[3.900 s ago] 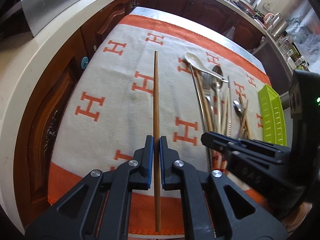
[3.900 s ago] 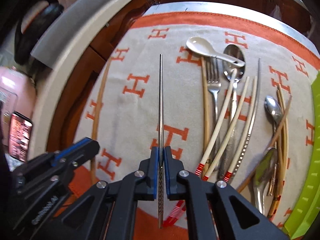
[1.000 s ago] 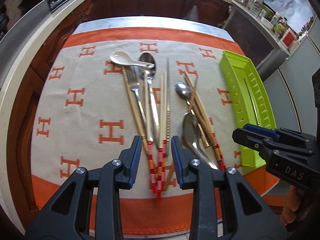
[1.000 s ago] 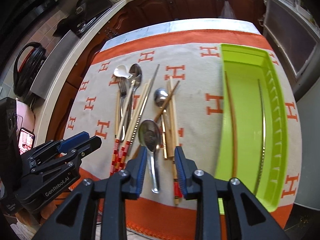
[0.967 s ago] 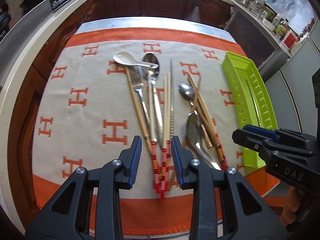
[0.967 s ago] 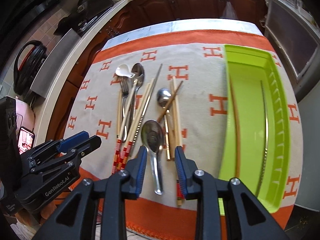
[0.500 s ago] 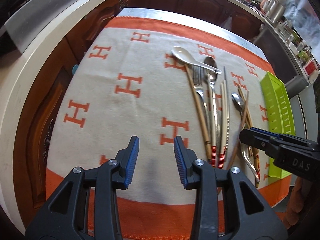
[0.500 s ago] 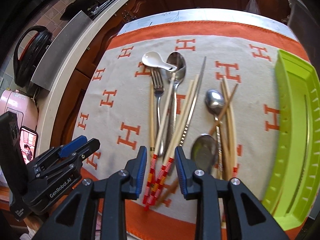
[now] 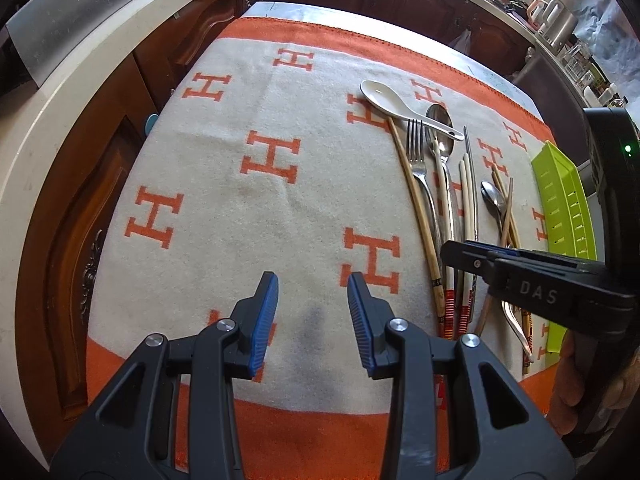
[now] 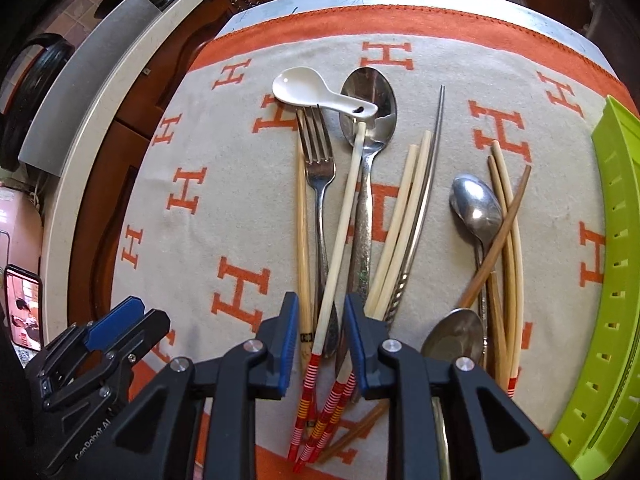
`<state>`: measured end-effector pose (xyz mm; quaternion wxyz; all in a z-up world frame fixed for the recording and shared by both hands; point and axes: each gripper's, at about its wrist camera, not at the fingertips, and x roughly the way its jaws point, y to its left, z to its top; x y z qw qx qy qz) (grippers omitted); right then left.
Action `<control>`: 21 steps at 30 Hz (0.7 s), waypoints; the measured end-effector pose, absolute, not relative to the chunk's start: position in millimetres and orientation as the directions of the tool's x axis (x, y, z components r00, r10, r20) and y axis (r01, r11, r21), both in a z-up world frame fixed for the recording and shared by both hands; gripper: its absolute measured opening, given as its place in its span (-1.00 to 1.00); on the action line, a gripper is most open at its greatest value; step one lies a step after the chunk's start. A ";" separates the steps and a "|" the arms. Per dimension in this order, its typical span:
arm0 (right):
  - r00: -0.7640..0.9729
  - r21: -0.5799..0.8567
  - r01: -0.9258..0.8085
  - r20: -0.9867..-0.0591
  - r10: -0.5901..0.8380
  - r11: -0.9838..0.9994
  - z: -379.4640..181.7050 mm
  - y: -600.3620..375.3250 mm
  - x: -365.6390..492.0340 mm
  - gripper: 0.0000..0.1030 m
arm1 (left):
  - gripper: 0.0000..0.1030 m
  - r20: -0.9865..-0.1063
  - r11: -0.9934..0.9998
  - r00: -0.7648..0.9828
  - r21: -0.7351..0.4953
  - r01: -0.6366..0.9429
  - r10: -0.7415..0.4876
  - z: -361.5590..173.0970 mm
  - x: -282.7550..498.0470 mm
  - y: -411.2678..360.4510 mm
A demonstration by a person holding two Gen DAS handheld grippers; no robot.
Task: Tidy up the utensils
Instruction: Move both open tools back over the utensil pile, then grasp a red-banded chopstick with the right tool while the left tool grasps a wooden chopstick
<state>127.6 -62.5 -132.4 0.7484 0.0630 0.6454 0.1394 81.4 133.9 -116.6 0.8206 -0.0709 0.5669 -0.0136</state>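
Left gripper (image 9: 312, 300) sits low in the centre of its own view, jaws spread wide with nothing between them, hovering over a bare patch of the orange-and-cream H-pattern cloth (image 9: 224, 184). In the right wrist view it shows up at the lower left edge of the frame.

Over to the right gripper (image 10: 320, 336), bottom centre of its view: jaws parted to a moderate gap, gripping nothing, poised over the near ends of the utensil pile. A pale chopstick with a red-striped end (image 10: 340, 240) runs up through that gap, and I cannot tell whether the blue pads touch it. In the left wrist view this gripper comes in from the right edge, with part of the person's hand (image 9: 572, 384) at lower right.

The utensils lie in the middle and right of the cloth. A white ceramic spoon (image 10: 316, 92) lies at the top of the pile, its handle resting across the bowl of a large metal spoon (image 10: 370, 120). A fork (image 10: 320, 160) lies just left of that spoon. A metal chopstick (image 10: 428, 184) slants beside two pale ones. Further right are a small metal spoon (image 10: 476, 208) and a cluster of wooden chopsticks (image 10: 508, 220), one dark stick crossing them.

The lime green tray (image 10: 616, 280) curves along the right edge of the frame, beside the wooden chopsticks.
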 end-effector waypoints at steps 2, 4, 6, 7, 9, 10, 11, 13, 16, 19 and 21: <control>0.122 0.261 -0.138 -0.953 0.278 0.955 -136.3 -58.0 127.8 -0.71 | -0.37 -0.929 0.989 0.353 -0.135 -0.057 -0.106 -118.4 82.2 133.6; 0.125 0.244 -0.145 -0.957 0.262 0.959 -138.9 -54.0 127.0 -0.81 | -0.37 -0.931 0.989 0.349 -0.137 -0.055 -0.109 -120.3 82.8 132.6; 0.140 0.229 -0.157 -0.958 0.251 0.961 -138.5 -50.9 126.1 -0.85 | -0.37 -0.931 0.989 0.348 -0.137 -0.054 -0.110 -121.4 82.7 131.7; 0.142 0.230 -0.156 -0.957 0.252 0.961 -138.9 -50.9 125.8 -0.85 | -0.37 -0.932 0.989 0.346 -0.138 -0.053 -0.111 -122.1 82.8 131.7; 0.154 0.227 -0.156 -0.956 0.251 0.961 -137.9 -51.5 125.1 -0.87 | -0.36 -0.932 0.989 0.344 -0.138 -0.054 -0.112 -123.1 83.2 131.4; 0.161 0.228 -0.156 -0.954 0.253 0.961 -136.9 -51.8 124.9 -0.87 | -0.36 -0.932 0.989 0.343 -0.139 -0.053 -0.113 -123.5 83.4 130.9; 0.163 0.233 -0.157 -0.952 0.258 0.960 -135.5 -52.3 124.6 -0.89 | -0.37 -0.933 0.989 0.342 -0.139 -0.051 -0.113 -123.7 83.5 130.1; 0.169 0.247 -0.159 -0.947 0.273 0.956 -131.8 -55.0 123.4 -0.89 | -0.37 -0.933 0.989 0.341 -0.143 -0.048 -0.119 -124.0 84.1 129.7; 0.174 0.280 -0.156 -0.936 0.305 0.947 -125.3 -62.9 120.8 -0.90 | -0.37 -0.932 0.986 0.335 -0.161 -0.042 -0.137 -124.5 85.3 127.6; 0.171 0.320 -0.137 -0.925 0.340 0.938 -121.1 -73.4 118.2 -0.90 | -0.37 -0.931 0.983 0.328 -0.180 -0.034 -0.159 -124.9 86.4 123.4; 0.171 0.347 -0.122 -0.916 0.364 0.930 -119.7 -79.4 117.0 -0.90 | -0.37 -0.929 0.979 0.321 -0.202 -0.027 -0.183 -125.6 88.0 119.2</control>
